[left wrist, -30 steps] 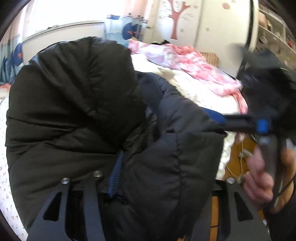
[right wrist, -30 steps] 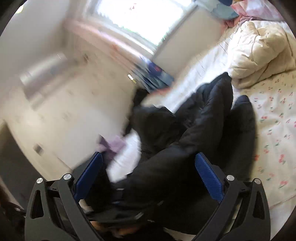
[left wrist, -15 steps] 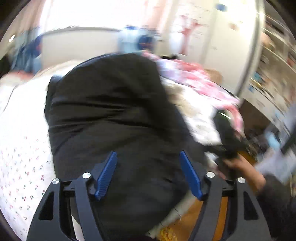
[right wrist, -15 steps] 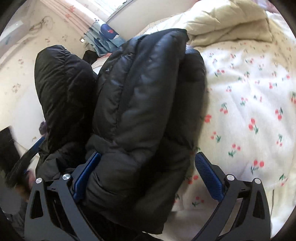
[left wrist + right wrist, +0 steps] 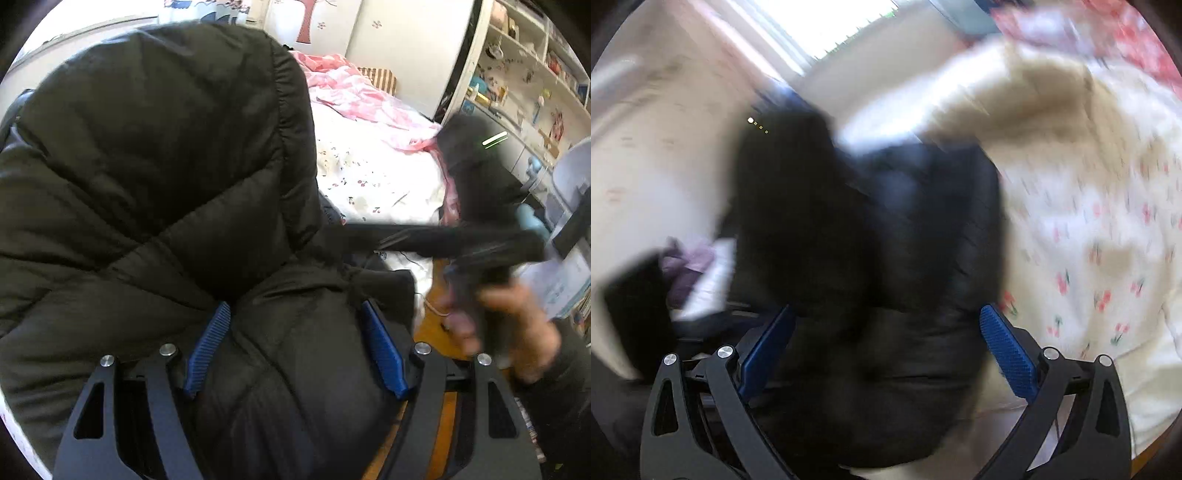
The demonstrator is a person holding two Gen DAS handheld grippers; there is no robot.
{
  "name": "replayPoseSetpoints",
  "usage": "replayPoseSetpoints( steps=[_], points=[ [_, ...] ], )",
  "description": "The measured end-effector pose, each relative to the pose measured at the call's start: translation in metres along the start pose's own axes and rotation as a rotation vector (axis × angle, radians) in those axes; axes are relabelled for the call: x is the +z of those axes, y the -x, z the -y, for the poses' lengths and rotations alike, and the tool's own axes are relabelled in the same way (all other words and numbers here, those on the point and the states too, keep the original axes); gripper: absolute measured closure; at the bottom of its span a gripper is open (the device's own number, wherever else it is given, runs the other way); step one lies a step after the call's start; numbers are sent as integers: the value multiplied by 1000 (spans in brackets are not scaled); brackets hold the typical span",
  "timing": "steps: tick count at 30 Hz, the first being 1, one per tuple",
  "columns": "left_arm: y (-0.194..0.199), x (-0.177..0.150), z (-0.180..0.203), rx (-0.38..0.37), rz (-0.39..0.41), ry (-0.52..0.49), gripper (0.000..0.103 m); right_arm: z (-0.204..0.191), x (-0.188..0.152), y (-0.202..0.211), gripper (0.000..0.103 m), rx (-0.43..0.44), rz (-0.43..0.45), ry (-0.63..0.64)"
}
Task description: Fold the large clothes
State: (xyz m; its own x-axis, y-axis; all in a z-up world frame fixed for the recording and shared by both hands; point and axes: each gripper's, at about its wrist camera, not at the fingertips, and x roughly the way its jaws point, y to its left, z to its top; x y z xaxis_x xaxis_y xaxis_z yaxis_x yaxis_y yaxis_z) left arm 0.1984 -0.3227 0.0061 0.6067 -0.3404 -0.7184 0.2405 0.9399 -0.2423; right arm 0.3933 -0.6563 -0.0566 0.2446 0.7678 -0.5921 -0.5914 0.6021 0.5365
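A black puffer jacket lies bunched on the bed and fills most of the left wrist view. My left gripper has its blue pads wide apart with a thick fold of the jacket bulging between them. In the right wrist view the same jacket is blurred; my right gripper is open, its pads spread on either side of the jacket's lower bulk. The right gripper also shows in the left wrist view, held by a hand at the right, its fingers reaching toward the jacket.
The bed has a white cherry-print sheet, a cream quilt and a pink blanket at the far side. Shelves with small items and a wooden floor lie to the right of the bed.
Both views swung sharply. My left gripper moved in closer around the jacket's lower fold, and the right gripper came in from the right. The right wrist view is now motion-blurred.
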Motion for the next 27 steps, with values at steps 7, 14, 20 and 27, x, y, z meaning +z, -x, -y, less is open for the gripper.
replayPoseSetpoints(
  steps=[7, 14, 20, 27],
  points=[
    [125, -50, -81, 73, 189, 270, 32, 25, -22, -12, 6, 71, 1, -95],
    [94, -89, -165, -129, 140, 599, 15, -11, -3, -37, 6, 64, -44, -60],
    [97, -76, -142, -184, 170, 492, 13, -45, -8, -70, 6, 197, -76, -55],
    [191, -114, -157, 42, 221, 428, 13, -158, -37, -140, 6, 455, -173, 21]
  ],
)
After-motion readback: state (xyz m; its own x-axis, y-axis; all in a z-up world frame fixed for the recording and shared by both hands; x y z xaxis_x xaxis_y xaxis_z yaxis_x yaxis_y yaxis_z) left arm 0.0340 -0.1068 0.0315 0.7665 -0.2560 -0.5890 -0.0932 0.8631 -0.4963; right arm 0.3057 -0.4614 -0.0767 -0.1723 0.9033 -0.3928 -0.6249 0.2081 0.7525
